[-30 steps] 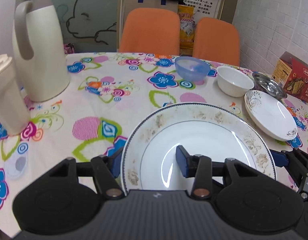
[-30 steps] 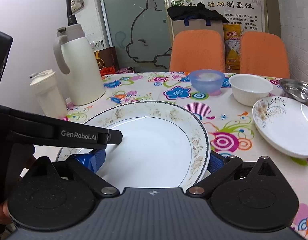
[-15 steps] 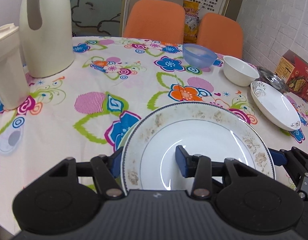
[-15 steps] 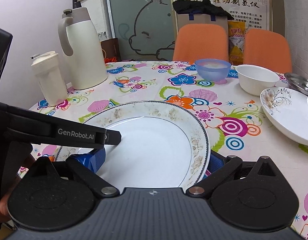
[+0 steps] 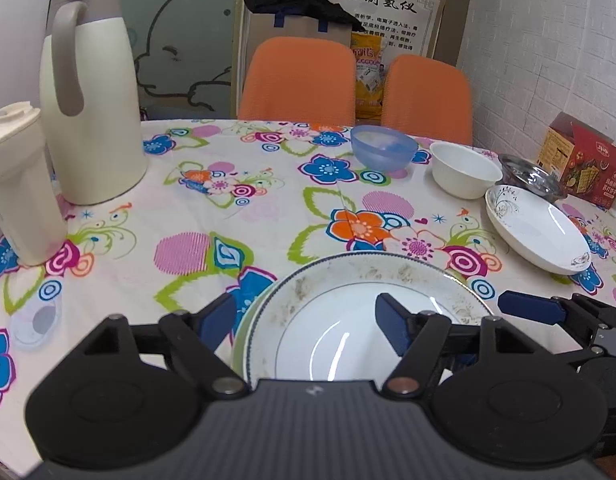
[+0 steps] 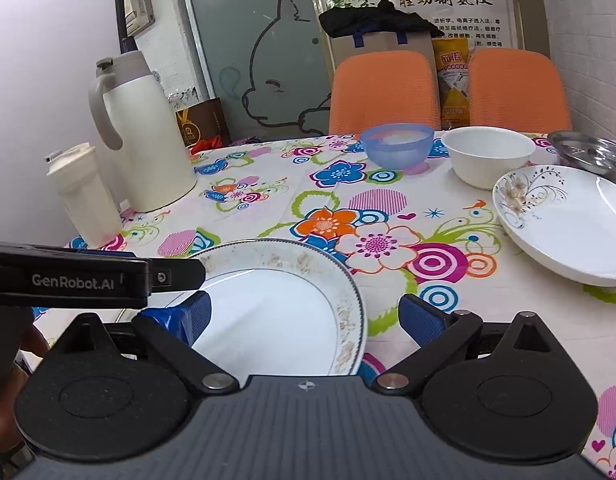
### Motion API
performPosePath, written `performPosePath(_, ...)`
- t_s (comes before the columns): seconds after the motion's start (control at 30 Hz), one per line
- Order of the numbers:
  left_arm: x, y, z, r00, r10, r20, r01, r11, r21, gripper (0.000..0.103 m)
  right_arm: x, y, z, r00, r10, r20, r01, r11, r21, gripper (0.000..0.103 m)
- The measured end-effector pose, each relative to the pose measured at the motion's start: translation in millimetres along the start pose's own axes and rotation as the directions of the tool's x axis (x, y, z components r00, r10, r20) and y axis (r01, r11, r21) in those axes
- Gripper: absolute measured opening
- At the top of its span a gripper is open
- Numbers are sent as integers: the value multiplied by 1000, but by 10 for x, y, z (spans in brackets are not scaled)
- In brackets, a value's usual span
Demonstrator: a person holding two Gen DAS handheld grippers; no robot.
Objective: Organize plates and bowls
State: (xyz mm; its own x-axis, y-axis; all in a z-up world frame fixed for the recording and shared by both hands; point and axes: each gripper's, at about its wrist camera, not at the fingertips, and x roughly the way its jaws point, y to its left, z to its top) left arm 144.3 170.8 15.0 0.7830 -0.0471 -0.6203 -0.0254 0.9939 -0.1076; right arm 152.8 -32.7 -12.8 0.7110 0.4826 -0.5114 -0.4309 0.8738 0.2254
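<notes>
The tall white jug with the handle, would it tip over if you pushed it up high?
Probably. The jug is tall for its base, so a push near the lid could tip it; a low push might just slide it on the tablecloth. It looks hard and stiff. Its weight depends on how full it is, which cannot be seen.

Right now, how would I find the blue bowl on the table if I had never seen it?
Find the two orange chairs behind the flowered table. Before them, at the far edge, stands the blue bowl, with a white bowl to its right. It alone is see-through blue.
</notes>
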Motion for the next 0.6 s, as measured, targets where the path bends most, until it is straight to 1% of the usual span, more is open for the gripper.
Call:
performPosePath(0.13,3,-70,43,1000,5,0,-5,1000,-1,74,-111,-207,15,1000,-10,1,9,999,47,88)
performPosePath(0.27,-9,-178,73,1000,-18,-2,18,1000,-3,76,-269,-430,7,999,-49,11,48,996,77,88)
performPosePath(0.4,-7,-342,105,1000,-30,-6,30,999,18,76,-452,-693,-16,994,-103,26,99,988,118,88)
performPosePath(0.6,24,-656,189,998,-60,0,60,997,51,77,-702,-1135,-23,979,-202,40,192,966,176,88)
